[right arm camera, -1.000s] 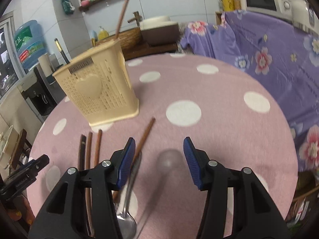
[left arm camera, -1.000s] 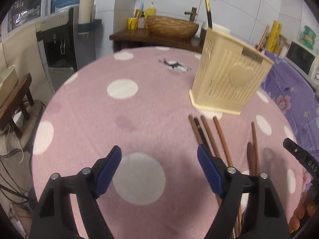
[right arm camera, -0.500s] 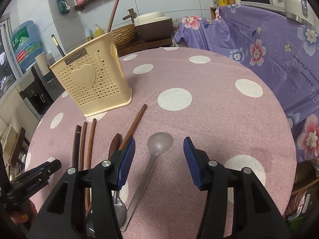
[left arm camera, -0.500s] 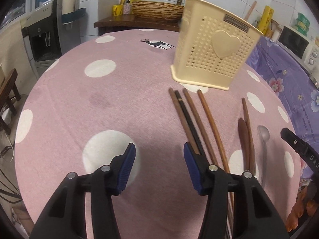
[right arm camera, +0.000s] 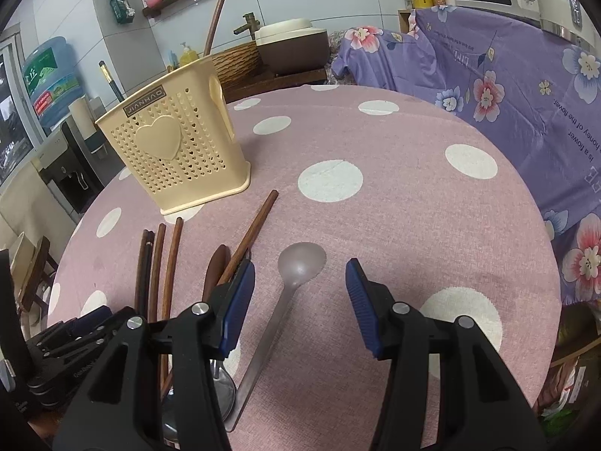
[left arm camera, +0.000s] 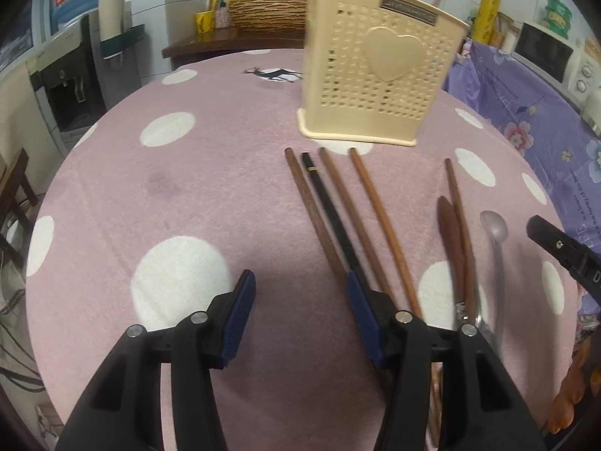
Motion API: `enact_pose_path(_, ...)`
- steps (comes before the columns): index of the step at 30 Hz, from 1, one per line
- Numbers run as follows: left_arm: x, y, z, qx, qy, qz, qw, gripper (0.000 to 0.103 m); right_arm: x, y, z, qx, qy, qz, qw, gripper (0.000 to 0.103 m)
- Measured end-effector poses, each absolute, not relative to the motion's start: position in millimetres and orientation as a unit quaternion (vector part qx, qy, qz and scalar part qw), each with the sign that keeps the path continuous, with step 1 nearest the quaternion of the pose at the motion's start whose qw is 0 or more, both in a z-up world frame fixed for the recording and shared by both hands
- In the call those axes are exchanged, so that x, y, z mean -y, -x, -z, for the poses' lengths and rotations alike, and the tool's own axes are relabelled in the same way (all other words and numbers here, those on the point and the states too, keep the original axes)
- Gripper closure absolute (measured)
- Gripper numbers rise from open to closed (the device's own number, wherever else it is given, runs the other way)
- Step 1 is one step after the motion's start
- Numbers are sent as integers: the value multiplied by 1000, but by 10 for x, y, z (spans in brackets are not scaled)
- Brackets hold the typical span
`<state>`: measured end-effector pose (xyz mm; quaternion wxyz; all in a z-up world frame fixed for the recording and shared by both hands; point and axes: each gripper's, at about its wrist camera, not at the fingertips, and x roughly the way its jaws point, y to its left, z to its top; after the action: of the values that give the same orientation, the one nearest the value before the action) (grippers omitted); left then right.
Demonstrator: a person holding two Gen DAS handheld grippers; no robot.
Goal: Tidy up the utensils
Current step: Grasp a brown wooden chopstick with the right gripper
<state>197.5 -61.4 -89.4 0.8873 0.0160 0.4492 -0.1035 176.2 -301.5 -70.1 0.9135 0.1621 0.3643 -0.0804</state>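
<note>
Your left gripper (left arm camera: 298, 293) hangs with its jaws apart over bare pink polka-dot tablecloth (left arm camera: 195, 195), gripping nothing; its right pad sits just above the black chopstick (left arm camera: 326, 206). Right of it lie three brown chopsticks (left arm camera: 375, 214), a wooden spoon (left arm camera: 449, 233) and a grey ladle (right arm camera: 296, 270), all before the cream utensil holder (right arm camera: 176, 150), which already holds two sticks. Your right gripper (right arm camera: 298, 293) is likewise parted and empty, straddling the ladle's handle. The utensils' near ends are hidden behind the grippers.
</note>
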Motion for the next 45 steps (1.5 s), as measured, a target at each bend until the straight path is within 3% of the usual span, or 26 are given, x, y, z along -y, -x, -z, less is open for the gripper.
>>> enact_pose_path(11, 405, -2043, 792, -442, 33, 99, 891, 51, 2870, -2220, 697, -405, -156, 64, 899, 53)
enact_pose_path(18, 430, -2103, 786, -437, 33, 100, 893, 51, 2803, -2692, 828, -447, -164, 82, 875, 69)
enact_pose_path(25, 414, -2199, 814, -440, 31, 94, 892, 51, 2736, -2945, 940, -470, -153, 114, 862, 76)
enact_pose_path(33, 417, -2235, 842, -443, 29, 90, 892, 51, 2663, -3103, 940, -476, -122, 145, 859, 92)
enact_pose_path(45, 520, -2368, 758, -442, 25, 98, 892, 54, 2957, -2951, 783, -428, -226, 97, 870, 96)
